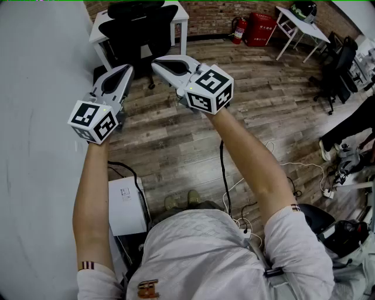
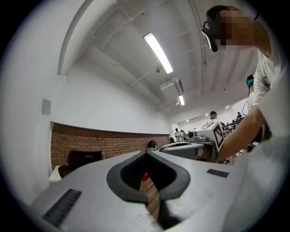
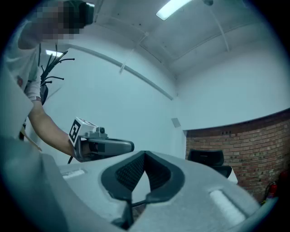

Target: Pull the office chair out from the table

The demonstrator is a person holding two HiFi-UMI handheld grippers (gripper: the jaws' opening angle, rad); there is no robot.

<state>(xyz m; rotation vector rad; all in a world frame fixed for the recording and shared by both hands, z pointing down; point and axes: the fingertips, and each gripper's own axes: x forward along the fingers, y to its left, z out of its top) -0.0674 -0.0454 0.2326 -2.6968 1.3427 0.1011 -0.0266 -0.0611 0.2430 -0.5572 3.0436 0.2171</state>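
Chair (image 1: 135, 29) tucked at table (image 1: 181, 13) edge; plank floor (image 1: 263, 105) fronts it.

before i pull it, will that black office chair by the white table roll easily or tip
The office chair will probably roll, not drag: the wood floor looks smooth and hard, though its wheels are unclear. Its tall back suggests a high pull could tilt it.
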